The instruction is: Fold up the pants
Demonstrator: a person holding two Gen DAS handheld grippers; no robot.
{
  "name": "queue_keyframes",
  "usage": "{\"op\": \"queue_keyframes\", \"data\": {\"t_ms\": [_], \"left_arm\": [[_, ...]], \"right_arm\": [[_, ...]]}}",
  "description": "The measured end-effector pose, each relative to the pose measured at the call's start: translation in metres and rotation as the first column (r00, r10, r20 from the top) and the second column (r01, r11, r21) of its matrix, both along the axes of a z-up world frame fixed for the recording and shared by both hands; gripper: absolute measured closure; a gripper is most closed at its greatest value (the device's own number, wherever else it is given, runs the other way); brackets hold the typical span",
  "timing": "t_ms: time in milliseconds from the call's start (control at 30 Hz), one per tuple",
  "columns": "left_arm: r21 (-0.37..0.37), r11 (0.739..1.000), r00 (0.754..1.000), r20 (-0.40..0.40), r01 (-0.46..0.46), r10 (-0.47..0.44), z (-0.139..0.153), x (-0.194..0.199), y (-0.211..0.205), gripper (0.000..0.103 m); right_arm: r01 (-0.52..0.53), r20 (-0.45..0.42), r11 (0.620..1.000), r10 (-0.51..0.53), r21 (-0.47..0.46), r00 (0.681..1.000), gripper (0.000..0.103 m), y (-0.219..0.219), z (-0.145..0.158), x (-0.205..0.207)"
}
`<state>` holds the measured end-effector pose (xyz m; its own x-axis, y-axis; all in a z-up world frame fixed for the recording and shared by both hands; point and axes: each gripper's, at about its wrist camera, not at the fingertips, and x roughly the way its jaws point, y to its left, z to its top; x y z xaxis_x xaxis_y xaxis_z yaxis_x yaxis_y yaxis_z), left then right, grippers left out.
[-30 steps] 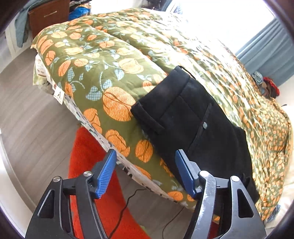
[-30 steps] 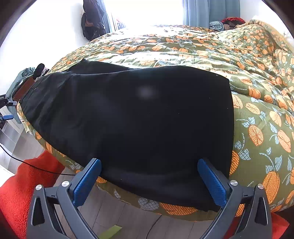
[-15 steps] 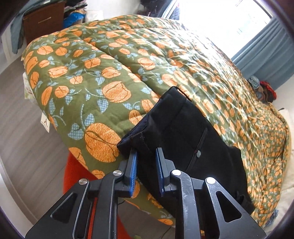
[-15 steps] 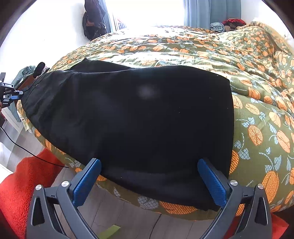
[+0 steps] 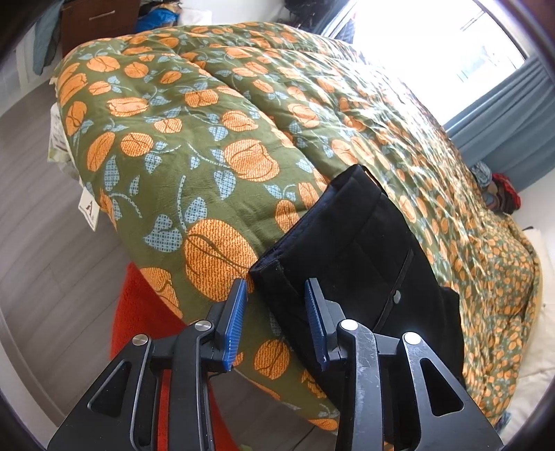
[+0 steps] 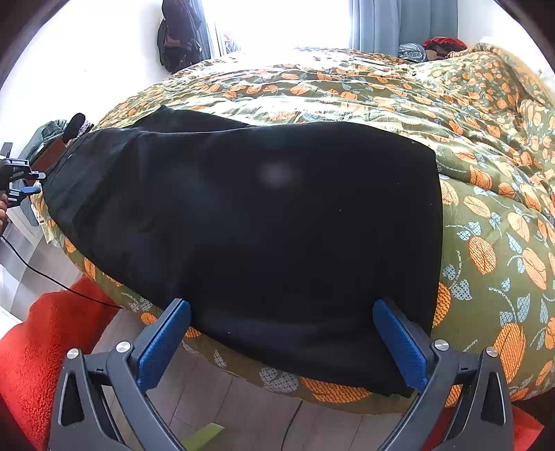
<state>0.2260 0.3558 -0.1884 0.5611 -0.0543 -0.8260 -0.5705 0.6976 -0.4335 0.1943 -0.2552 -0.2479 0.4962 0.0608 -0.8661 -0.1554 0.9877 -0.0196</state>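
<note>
Black pants (image 6: 277, 215) lie flat along the near edge of a bed, with the legs' end near my right gripper and the waistband at the far left. My right gripper (image 6: 281, 308) hovers over the pants' hem edge, jaws wide open and holding nothing. In the left wrist view the waistband end of the pants (image 5: 364, 249) shows a back pocket with a button. My left gripper (image 5: 275, 288) is at the waistband's near corner. Its jaws are opening; the corner sits between the pads without being pressed. The left gripper (image 6: 24, 180) also shows at the right wrist view's left edge.
The bed carries a green quilt with orange fruit print (image 5: 208, 156). A red rug (image 6: 52, 329) lies on the grey wooden floor below the bed edge, crossed by a black cable (image 6: 52, 281). A brown dresser (image 5: 93, 20) and blue curtains (image 5: 503, 114) stand farther off.
My left gripper moved in on the waistband corner, narrowed its jaws almost together, then spread them partly again. The right gripper and the pants' hem end stayed put.
</note>
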Motion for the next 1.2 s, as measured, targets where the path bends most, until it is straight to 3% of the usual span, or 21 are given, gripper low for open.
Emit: {"op": "queue_keyframes", "data": {"t_ms": [167,300,433,500,600,733,833,900,967,1067,1133,1200], "left_arm": [[-0.024,1.000,1.000,-0.002,-0.006,0.005,-0.015,0.014,-0.004,0.056],[-0.088,0.995,0.999,0.025,-0.041,0.043,-0.028,0.017,0.001,0.052],[-0.102,0.993,0.996,0.058,-0.058,0.064,-0.020,0.009,0.003,0.074],[-0.083,0.996,0.995,0.097,-0.027,0.035,-0.002,0.004,-0.002,0.083],[-0.073,0.996,0.980,0.196,0.050,-0.035,0.042,-0.007,-0.016,0.086],[0.001,0.974,0.928,0.305,0.226,-0.215,0.107,-0.016,-0.071,0.087],[0.080,0.911,0.843,0.354,0.404,-0.405,0.145,-0.016,-0.143,0.087],[0.129,0.842,0.767,0.359,0.524,-0.532,0.157,-0.013,-0.199,0.087],[0.160,0.763,0.688,0.346,0.626,-0.637,0.156,-0.011,-0.258,0.087],[0.182,0.639,0.582,0.284,0.747,-0.762,0.124,-0.007,-0.346,0.086],[0.202,0.570,0.538,0.195,0.797,-0.820,0.087,0.000,-0.399,0.085],[0.230,0.487,0.487,0.061,0.843,-0.871,0.045,0.004,-0.444,0.079]], "right_arm": [[-0.001,0.003,1.000,0.001,0.000,1.000,0.000,0.000,0.000,0.000],[-0.001,0.005,1.000,0.001,0.000,1.000,0.000,0.000,0.000,0.000],[-0.002,0.004,1.000,0.002,0.000,1.000,0.000,0.000,0.000,-0.001],[-0.002,0.004,1.000,0.002,0.002,1.000,0.000,0.000,0.000,-0.001],[-0.002,0.004,1.000,0.002,0.006,1.000,0.000,0.000,0.001,-0.001],[-0.002,0.000,1.000,0.002,0.006,1.000,0.000,0.000,0.002,0.000],[0.006,0.001,1.000,-0.006,0.018,1.000,0.000,0.000,0.008,0.002],[0.036,0.044,0.996,-0.040,0.083,0.998,0.004,-0.006,0.025,0.001],[0.040,0.171,0.979,-0.075,0.198,0.982,0.009,-0.017,0.055,-0.007],[0.066,0.356,0.973,-0.143,0.222,0.924,0.007,-0.031,0.092,-0.025],[0.105,0.379,0.965,-0.192,0.239,0.905,0.004,-0.045,0.098,-0.031],[0.161,0.337,0.946,-0.255,0.282,0.906,0.004,-0.062,0.093,-0.031]]}}
